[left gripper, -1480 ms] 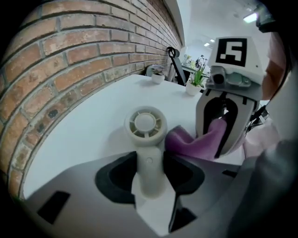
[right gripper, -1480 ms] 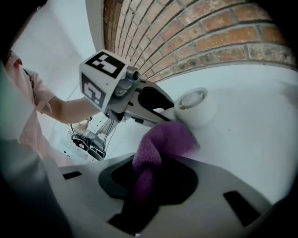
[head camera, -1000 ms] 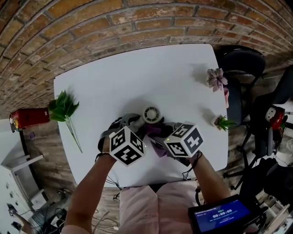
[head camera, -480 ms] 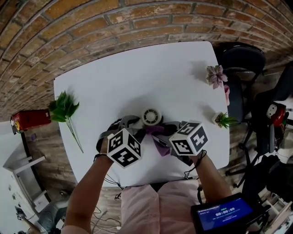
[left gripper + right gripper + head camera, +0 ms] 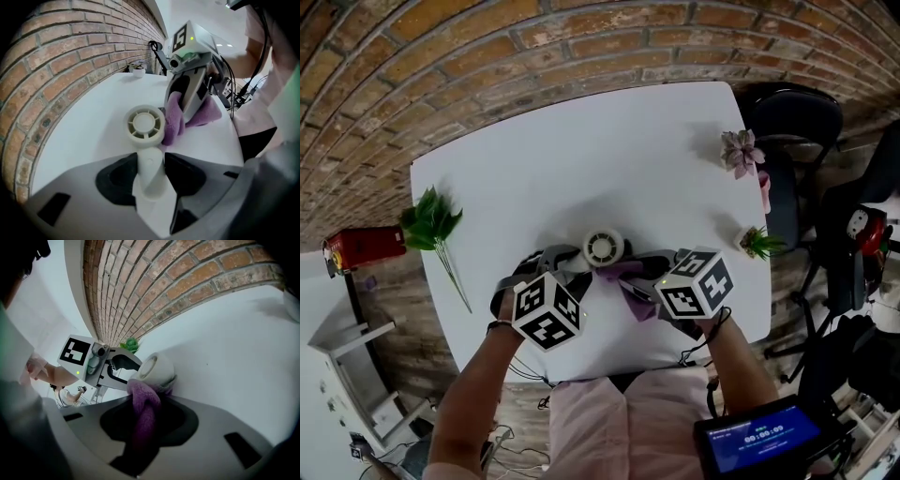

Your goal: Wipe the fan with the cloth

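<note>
From above, the small round fan (image 5: pixel 605 248) stands on the white table (image 5: pixel 534 159). It is nearer the edge by the person than the edge by the brick wall. The left gripper (image 5: pixel 565 260) comes at it from the left. The right gripper (image 5: pixel 639 272) comes from the right. A purple cloth (image 5: pixel 630 286) hangs from the right gripper and touches the fan's right side. A green leafy sprig (image 5: pixel 429 223) lies at the table's left edge. A pink flower (image 5: pixel 741 155) sits near the far right corner. A little green plant (image 5: pixel 757 246) sits at the right edge.

In the left gripper view, the jaws are about half closed. They squeeze the fan's pale stem (image 5: pixel 150 171) from both sides. The fan's round head sticks out past the jaws, and the cloth (image 5: pixel 177 119) rests against its right side. The right gripper is just above the cloth.

In the right gripper view, the jaws are almost together. They pinch the cloth (image 5: pixel 144 411) tight. The bunched end of the cloth pokes out and pushes on the fan (image 5: pixel 157 367). The left gripper shows on the far side of the fan.
</note>
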